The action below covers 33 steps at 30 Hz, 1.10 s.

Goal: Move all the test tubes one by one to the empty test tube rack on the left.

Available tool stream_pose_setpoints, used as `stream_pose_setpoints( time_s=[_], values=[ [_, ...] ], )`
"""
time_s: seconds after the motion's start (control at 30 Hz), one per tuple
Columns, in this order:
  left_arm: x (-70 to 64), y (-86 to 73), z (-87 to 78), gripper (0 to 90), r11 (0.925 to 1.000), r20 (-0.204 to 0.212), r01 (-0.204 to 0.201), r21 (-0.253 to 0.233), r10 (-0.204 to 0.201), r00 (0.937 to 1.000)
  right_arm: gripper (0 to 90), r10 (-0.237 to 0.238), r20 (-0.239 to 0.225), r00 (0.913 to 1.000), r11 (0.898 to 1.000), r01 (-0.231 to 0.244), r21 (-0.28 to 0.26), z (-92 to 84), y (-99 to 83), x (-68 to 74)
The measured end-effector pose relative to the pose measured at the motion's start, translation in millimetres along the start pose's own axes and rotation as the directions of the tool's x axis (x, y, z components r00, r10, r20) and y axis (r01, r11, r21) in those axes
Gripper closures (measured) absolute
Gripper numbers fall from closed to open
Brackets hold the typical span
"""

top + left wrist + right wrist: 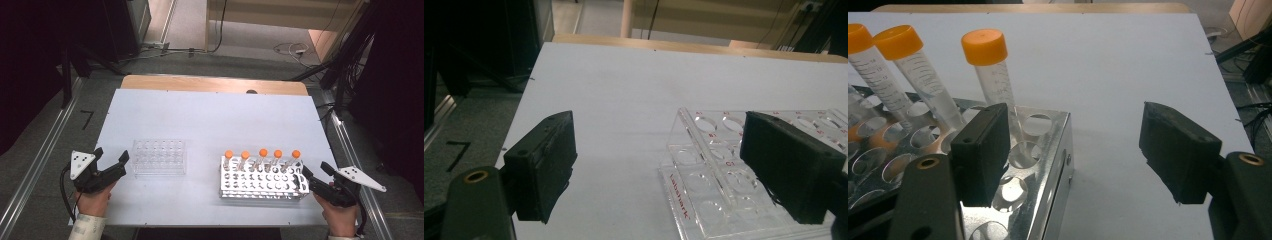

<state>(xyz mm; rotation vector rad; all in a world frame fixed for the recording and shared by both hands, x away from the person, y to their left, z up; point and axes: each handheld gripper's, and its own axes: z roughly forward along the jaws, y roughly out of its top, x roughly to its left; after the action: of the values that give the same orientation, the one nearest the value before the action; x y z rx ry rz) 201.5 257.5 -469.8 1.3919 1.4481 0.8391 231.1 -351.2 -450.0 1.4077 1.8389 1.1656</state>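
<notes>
A clear plastic tube rack (159, 156) stands empty left of the table's middle. To its right a metal tube rack (262, 184) holds several orange-capped tubes (262, 154) in its back row. My left gripper (111, 155) rests near the table's front left, open, just left of the clear rack. From the left gripper view, my left gripper (661, 122) stands with the clear rack (709, 185) ahead by the right jaw. My right gripper (315, 170) is open at the metal rack's right end. From the right gripper view, my right gripper (1075, 112) straddles the metal rack's corner (1048, 165), with an orange-capped tube (990, 70) just beyond the left jaw.
The white table top (210, 115) has a wooden strip (215, 84) along its far edge. Metal rails (35, 165) run on the floor beside the table. Cables (292, 49) lie on the floor beyond it.
</notes>
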Motion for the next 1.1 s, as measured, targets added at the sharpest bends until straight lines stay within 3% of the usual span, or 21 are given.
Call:
stream_pose_setpoints(
  time_s=[0.63, 0.9, 1.1],
  values=[
    [-3.3, -0.9, 0.9, 14.7, 0.9999, 0.006, -0.012, 0.007, 0.012, 0.9999, 32.8, -0.04, -0.065, 0.9971, 0.999, 0.039, -0.008, 10.4, 5.0, 18.3],
    [-3.5, -1.3, 1.5, 14.7, 0.9999, 0.005, -0.009, 0.007, 0.009, 0.9999, 47.8, -0.071, -0.08, 0.9943, 0.997, 0.072, 0.014, 23.4, 11.0, 30.0],
    [-3.5, -1.4, 1.5, 14.7, 0.9999, 0.006, -0.007, 0.008, 0.007, 1.0, 57.7, -0.063, -0.079, 0.9949, 0.997, 0.066, 0.028, 28.5, 12.6, 33.9]
  ],
)
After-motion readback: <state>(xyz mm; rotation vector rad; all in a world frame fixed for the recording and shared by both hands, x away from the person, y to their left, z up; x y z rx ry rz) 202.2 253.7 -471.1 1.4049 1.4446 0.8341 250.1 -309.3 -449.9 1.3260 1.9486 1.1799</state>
